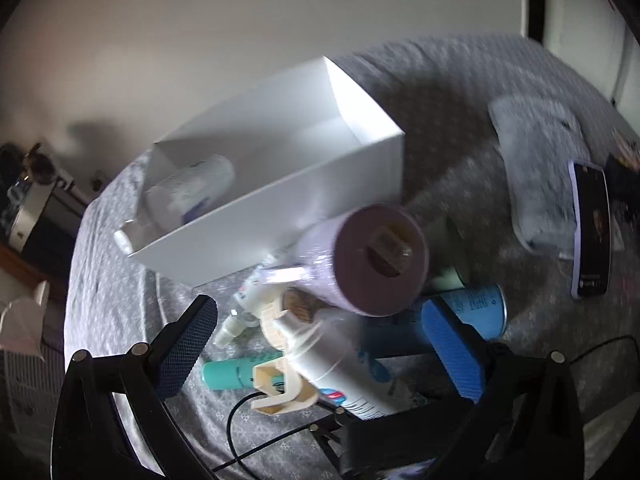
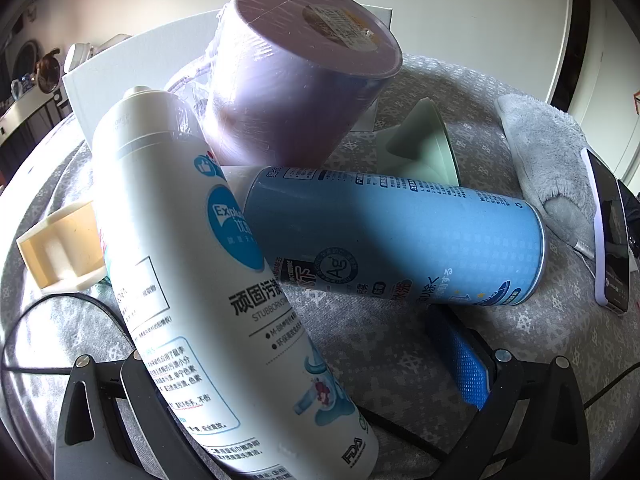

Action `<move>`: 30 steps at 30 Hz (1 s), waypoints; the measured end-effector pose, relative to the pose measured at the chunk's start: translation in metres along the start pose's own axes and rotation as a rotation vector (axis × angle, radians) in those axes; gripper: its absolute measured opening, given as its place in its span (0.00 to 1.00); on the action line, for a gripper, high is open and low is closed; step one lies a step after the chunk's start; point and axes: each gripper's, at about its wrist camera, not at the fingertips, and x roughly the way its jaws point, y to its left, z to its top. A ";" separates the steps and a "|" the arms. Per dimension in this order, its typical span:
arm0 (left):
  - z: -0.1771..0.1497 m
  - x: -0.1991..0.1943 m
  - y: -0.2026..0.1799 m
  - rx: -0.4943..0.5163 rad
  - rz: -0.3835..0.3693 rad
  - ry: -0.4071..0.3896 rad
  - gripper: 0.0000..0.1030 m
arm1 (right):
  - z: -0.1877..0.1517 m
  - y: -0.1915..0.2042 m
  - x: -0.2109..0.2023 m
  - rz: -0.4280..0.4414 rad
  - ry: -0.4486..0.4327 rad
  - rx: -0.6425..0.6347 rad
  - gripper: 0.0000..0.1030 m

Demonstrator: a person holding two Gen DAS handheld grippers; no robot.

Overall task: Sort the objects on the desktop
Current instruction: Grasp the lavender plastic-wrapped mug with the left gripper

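A white box [image 1: 280,200] stands open on the grey patterned tablecloth [image 1: 460,120] with a white bottle [image 1: 192,192] lying inside. In front of it lie a purple wrapped cylinder [image 1: 372,260], a white spray can [image 1: 340,368], a blue can [image 1: 480,308], a teal tube [image 1: 236,372] and small tubes [image 1: 240,316]. My left gripper [image 1: 320,344] is open above this pile, holding nothing. In the right wrist view the white spray can [image 2: 192,264] lies between the fingers of my right gripper [image 2: 304,364], which stands wide and does not pinch it. The blue can [image 2: 400,236] and purple cylinder [image 2: 300,76] lie behind.
A grey fluffy cloth [image 1: 536,164] and a phone [image 1: 592,232] lie at the right. A pale green funnel-shaped item [image 2: 420,144] sits behind the blue can. Cream plastic clips [image 2: 60,248] and a black cable [image 1: 240,432] lie at the near left. Furniture stands beyond the table's left edge.
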 end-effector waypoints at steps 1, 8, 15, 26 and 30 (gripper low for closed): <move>0.009 0.012 -0.008 0.030 -0.012 0.058 1.00 | 0.000 0.000 0.000 0.000 0.000 0.000 1.00; 0.030 0.065 -0.020 0.077 0.016 0.243 1.00 | 0.001 0.001 0.002 -0.005 0.011 -0.003 1.00; 0.030 0.076 0.003 0.024 -0.046 0.272 0.97 | 0.004 0.006 0.002 -0.044 0.019 -0.033 1.00; 0.004 0.032 0.039 -0.177 -0.063 0.086 0.54 | 0.005 0.000 0.000 -0.026 0.009 -0.018 1.00; -0.008 0.021 0.055 -0.231 -0.068 0.040 0.33 | 0.006 0.000 0.001 -0.026 0.009 -0.019 1.00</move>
